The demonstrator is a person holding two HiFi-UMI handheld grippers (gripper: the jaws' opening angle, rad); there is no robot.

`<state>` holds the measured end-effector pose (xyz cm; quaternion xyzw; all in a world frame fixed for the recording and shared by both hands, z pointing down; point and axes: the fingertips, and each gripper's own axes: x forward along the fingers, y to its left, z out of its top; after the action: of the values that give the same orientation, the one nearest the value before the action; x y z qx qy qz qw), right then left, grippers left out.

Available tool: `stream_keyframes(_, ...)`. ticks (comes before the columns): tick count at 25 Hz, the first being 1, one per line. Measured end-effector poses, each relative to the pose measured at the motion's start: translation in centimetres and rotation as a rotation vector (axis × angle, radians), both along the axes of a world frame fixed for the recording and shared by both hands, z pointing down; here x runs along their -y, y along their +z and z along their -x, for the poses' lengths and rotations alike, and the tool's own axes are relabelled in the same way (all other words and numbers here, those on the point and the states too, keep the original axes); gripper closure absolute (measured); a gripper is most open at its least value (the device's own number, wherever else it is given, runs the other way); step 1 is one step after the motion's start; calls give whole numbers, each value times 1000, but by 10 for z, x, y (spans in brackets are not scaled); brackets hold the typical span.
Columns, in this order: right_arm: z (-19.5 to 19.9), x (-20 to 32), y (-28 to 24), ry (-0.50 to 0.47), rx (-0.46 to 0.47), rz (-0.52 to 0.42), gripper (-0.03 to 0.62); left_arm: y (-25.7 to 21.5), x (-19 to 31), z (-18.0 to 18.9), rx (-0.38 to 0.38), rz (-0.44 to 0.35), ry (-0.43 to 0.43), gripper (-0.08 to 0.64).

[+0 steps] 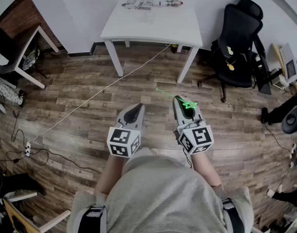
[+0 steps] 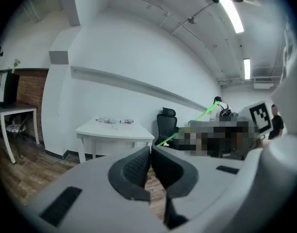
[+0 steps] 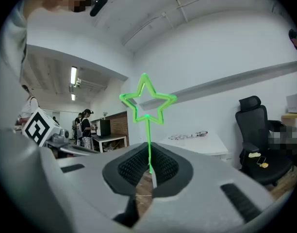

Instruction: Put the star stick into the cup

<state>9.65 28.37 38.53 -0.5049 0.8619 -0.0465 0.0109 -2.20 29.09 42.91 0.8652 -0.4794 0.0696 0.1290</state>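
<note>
The green star stick stands upright in the right gripper view, its thin shaft pinched between the ribbed pads. In the head view my right gripper is shut on it, with the star above the jaws and the shaft's other end pointing forward and left. My left gripper hangs beside it, a hand's width to the left. In the left gripper view its jaws meet with nothing between them. I cannot make out a cup. Small items lie at the far edge of the white table.
I stand on a wooden floor about two steps from the white table. A black office chair is right of it. A white cable crosses the floor to a power strip. Another desk stands at left.
</note>
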Motion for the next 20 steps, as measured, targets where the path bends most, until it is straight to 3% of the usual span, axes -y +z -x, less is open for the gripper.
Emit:
stream_keyframes(5, 0, -26, 0, -13, 20, 11, 581, -3, -26, 11, -13, 0, -70, 549)
stream_keyframes(20, 0, -49, 0, -64, -6, -2, 578, -6, -53, -5, 13, -14, -74, 549)
